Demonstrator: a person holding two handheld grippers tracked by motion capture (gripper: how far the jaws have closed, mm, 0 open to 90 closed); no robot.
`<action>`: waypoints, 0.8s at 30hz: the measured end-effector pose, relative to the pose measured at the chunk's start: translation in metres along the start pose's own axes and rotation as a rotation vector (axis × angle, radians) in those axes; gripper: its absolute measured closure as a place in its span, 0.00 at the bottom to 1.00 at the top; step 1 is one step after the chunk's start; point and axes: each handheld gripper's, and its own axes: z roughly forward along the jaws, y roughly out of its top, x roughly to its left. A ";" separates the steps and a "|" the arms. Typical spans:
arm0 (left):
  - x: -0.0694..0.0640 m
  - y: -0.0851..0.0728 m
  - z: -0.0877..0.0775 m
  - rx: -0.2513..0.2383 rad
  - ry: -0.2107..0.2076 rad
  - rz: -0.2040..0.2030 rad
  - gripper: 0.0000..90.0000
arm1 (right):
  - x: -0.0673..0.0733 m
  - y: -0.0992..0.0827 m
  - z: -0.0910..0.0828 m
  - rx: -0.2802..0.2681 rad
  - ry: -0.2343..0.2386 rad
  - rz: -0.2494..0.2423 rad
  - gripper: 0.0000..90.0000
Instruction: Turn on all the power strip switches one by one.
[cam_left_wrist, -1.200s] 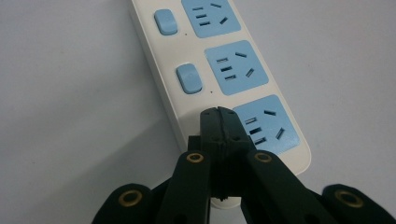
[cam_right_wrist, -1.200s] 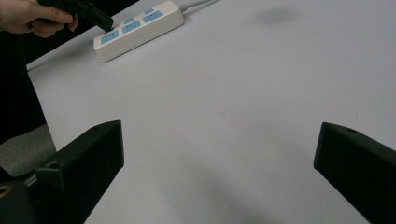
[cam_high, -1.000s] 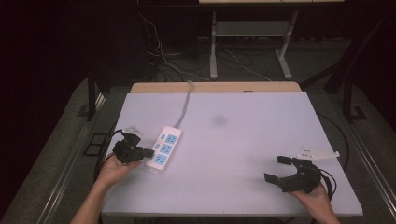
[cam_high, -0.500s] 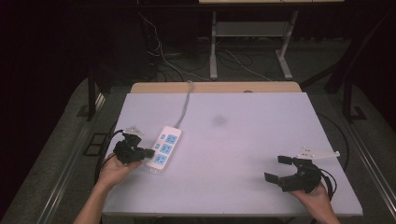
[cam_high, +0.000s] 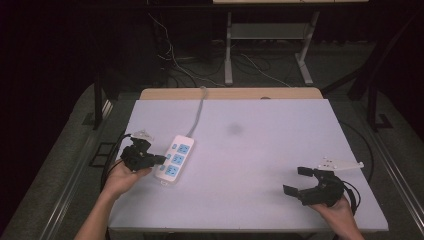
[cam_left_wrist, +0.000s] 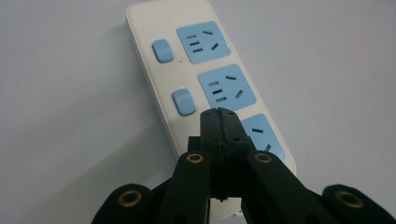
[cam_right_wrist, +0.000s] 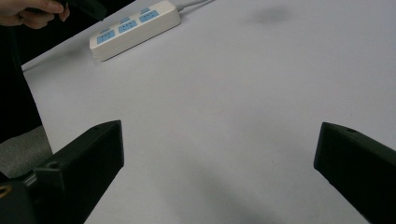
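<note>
pretty dark room, grey floor (cam_high: 60, 165), white table (cam_high: 260, 150), metal-legged stand (cam_high: 265, 45) behind, loose cables (cam_high: 175, 60) underneath

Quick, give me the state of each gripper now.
Left gripper: shut, holding nothing, tips over the power strip.
Right gripper: open, empty.

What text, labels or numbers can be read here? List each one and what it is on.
None can be read: the white plastic power strip with blue sockets bears no legible print on its face or its blue switches, and the white table is unmarked.
</note>
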 end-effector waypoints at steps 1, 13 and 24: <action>0.000 0.002 -0.001 0.000 -0.001 -0.002 1.00 | 0.000 0.000 0.000 0.000 0.000 -0.001 0.02; 0.009 0.020 -0.006 -0.013 0.014 -0.002 1.00 | -0.001 0.000 -0.001 -0.003 -0.004 0.003 0.02; 0.017 0.024 0.004 0.002 0.016 -0.009 1.00 | 0.000 0.000 -0.001 -0.004 -0.003 0.000 0.02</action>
